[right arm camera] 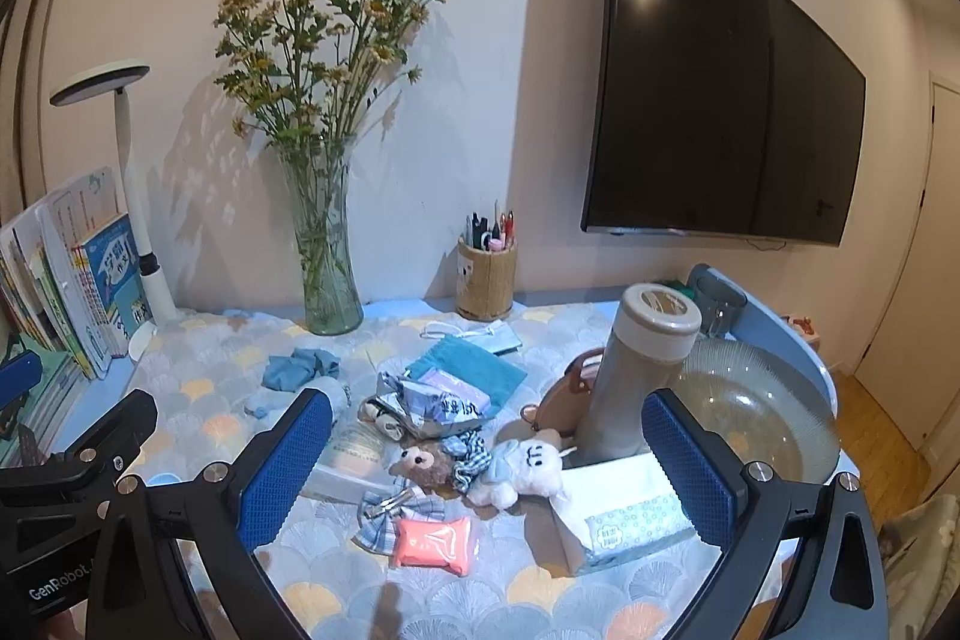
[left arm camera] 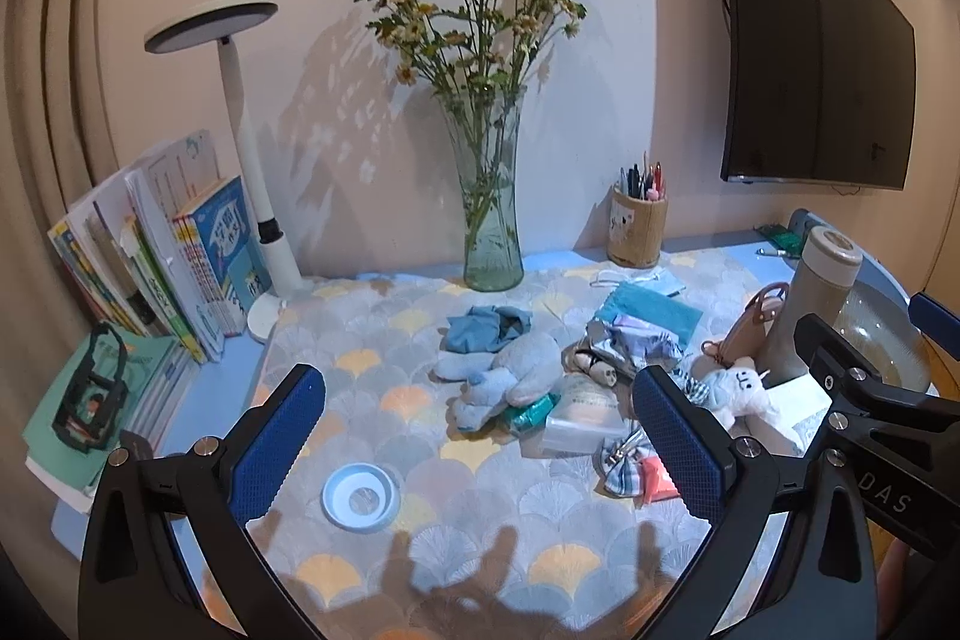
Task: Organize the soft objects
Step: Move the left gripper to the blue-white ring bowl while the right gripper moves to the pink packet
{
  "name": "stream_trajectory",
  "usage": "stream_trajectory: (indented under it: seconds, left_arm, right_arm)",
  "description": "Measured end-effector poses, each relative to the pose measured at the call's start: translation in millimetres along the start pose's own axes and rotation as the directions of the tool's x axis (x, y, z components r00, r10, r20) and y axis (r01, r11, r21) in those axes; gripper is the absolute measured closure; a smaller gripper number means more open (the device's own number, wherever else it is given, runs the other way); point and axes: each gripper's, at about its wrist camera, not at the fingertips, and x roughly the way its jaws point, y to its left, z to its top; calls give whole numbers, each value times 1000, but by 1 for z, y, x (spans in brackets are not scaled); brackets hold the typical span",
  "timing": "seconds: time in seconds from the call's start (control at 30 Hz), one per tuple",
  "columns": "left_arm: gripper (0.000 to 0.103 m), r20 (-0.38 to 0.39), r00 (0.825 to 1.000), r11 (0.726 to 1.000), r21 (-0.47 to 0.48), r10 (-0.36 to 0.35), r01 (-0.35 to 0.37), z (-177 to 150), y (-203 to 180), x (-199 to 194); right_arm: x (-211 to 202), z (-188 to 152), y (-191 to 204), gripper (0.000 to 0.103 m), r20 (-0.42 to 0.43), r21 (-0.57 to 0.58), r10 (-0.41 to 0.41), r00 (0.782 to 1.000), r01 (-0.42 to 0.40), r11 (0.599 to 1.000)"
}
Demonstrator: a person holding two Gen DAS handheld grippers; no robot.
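Soft toys and cloths (left arm camera: pixel 510 370) are lying heaped mid-table on the patterned mat (left arm camera: pixel 372 340), just in front of the glass vase (left arm camera: pixel 492 220). Left gripper (left arm camera: pixel 480 445) is hovering wide, holding nothing. Right gripper (right arm camera: pixel 486 466) is likewise gaping wide above the plush bear (right arm camera: pixel 423 466) and white plush (right arm camera: pixel 528 466).

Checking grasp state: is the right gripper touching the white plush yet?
Apart. Right wrist view shows right gripper open, above the table; white plush lies between its fingers, untouched.

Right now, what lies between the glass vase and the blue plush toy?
In the left wrist view, a crumpled blue cloth lies on the mat between the glass vase and the blue plush toy.
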Motion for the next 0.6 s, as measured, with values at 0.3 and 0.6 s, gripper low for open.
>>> stream_trajectory:
  seconds: [0.3,0.6]
  left_arm:
    - [1,-7,1000,1000,16,-24,24,-1,-14,4]
    - [1,-8,1000,999,27,-30,30,-1,-23,0]
  right_arm:
    - [5,-7,-13,0,-27,22,-36,999,36,999]
    - [1,-9,-24,0,-30,42,-50,998,51,998]
